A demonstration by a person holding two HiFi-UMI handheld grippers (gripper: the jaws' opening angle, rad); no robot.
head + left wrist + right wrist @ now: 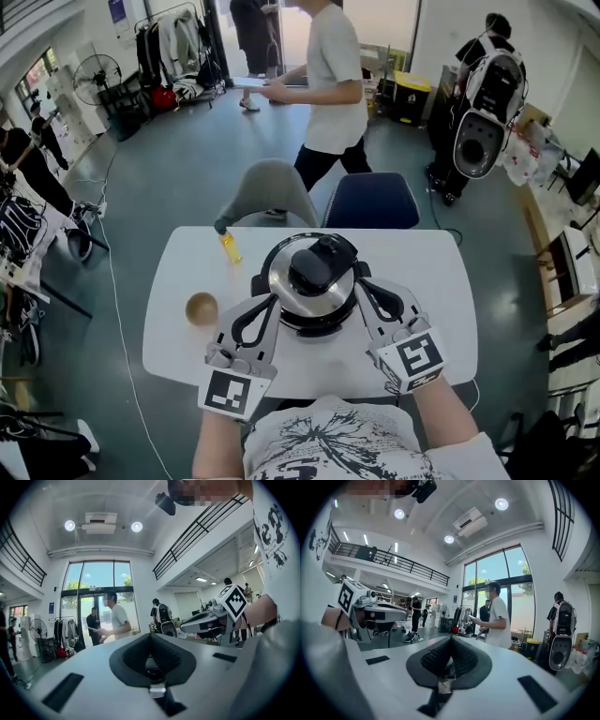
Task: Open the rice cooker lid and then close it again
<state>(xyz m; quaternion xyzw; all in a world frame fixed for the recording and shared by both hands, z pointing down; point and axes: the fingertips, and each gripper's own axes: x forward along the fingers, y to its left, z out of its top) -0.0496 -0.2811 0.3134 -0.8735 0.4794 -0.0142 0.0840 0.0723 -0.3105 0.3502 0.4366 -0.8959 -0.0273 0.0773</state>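
Head view: rice cooker (pixel 314 281) stands at the middle of the white surface (pixel 422 272); its lid (pixel 281 286) lies down, the black cap on top facing up. The left claw (pixel 270 302) lies just beside the cooker's left flank and the right claw (pixel 360 281) just beside its right flank; whether either tip touches the housing cannot be told. A wooden bowl (pixel 201 307) sits near the left claw; a small yellow item (pixel 230 247) lies further back.

Left gripper view: left claw clenched, pads together, nothing between them; the cooker is out of frame; the other gripper shows at right.

Right gripper view: right claw clenched likewise, nothing held; the cooker is out of frame.

Hazards, as judged from this position: both claws are clenched on nothing, so any lift relies on pushing or hooking; a tip may slip off the smooth metal lid; uneven side pressure may slide or turn the cooker on the surface; a wide left sweep may strike the bowl; a lid let go from height may slam.
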